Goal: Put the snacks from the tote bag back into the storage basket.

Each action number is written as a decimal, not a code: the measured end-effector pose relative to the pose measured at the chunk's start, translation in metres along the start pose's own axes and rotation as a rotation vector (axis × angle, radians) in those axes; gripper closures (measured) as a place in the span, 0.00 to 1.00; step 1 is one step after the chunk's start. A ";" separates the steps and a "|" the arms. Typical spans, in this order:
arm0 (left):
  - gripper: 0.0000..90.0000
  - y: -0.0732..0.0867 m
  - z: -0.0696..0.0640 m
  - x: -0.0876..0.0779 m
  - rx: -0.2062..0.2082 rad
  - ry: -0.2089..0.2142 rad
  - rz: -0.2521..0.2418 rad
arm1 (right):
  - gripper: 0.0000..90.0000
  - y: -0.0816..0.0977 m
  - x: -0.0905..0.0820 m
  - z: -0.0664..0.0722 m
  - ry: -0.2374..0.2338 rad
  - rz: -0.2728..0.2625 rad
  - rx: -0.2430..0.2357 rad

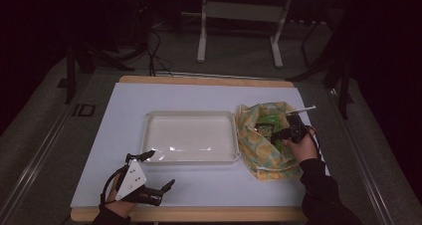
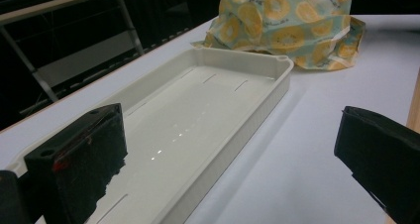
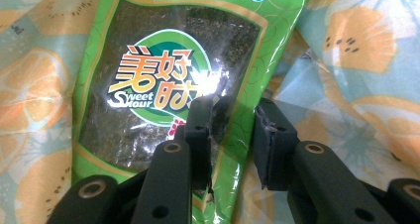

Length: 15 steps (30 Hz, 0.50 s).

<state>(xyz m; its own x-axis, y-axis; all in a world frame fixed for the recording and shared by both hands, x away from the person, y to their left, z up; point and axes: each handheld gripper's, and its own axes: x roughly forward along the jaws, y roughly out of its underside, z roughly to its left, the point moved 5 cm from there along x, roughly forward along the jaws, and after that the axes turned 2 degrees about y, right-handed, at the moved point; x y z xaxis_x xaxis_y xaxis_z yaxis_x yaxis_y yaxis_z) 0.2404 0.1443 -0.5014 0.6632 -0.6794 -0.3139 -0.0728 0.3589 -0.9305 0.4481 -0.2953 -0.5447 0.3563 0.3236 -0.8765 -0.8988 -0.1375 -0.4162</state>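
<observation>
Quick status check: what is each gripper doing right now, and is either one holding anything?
Left gripper: open, holding nothing, beside the white tray.
Right gripper: jaws narrowed around the green snack packet's edge inside the fruit-print bag; grip not yet clear.

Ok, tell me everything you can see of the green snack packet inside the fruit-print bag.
The green snack packet is a glossy foil-like pouch with a gold border, a dark clear window and a round logo reading "Sweet Sour" with orange characters. It lies flat in the open fruit-print bag, on its cloth, right of the white tray. The right hand-held gripper hangs over its lower right edge, jaws narrowly apart; whether they pinch it cannot be told.
</observation>
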 end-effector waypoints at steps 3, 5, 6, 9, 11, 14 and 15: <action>0.00 0.000 0.000 0.000 0.003 0.000 0.002 | 0.84 0.000 0.001 0.001 0.010 0.001 -0.020; 0.00 0.000 0.000 0.001 0.002 -0.001 0.002 | 0.89 0.000 0.001 0.001 0.012 0.007 -0.014; 0.00 0.000 0.000 0.001 0.002 -0.001 0.002 | 0.91 0.000 0.001 0.002 0.011 0.010 -0.010; 0.00 0.000 0.000 0.000 0.003 -0.002 0.002 | 0.94 -0.001 0.001 0.002 0.018 0.013 -0.004; 0.00 0.000 -0.001 0.000 0.003 -0.001 0.003 | 0.95 -0.001 0.001 0.004 0.036 0.019 -0.025; 0.00 0.000 -0.001 0.000 0.003 -0.002 0.003 | 0.97 -0.001 0.000 0.006 0.047 0.021 -0.027; 0.00 0.000 -0.001 0.000 0.004 -0.002 0.002 | 0.98 -0.001 0.000 0.006 0.047 0.023 -0.022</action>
<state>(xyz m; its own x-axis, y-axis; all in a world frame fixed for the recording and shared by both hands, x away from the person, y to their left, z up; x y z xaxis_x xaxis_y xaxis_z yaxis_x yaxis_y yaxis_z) 0.2395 0.1442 -0.5016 0.6646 -0.6772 -0.3158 -0.0715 0.3631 -0.9290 0.4477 -0.2893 -0.5424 0.3480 0.2762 -0.8959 -0.9013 -0.1645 -0.4008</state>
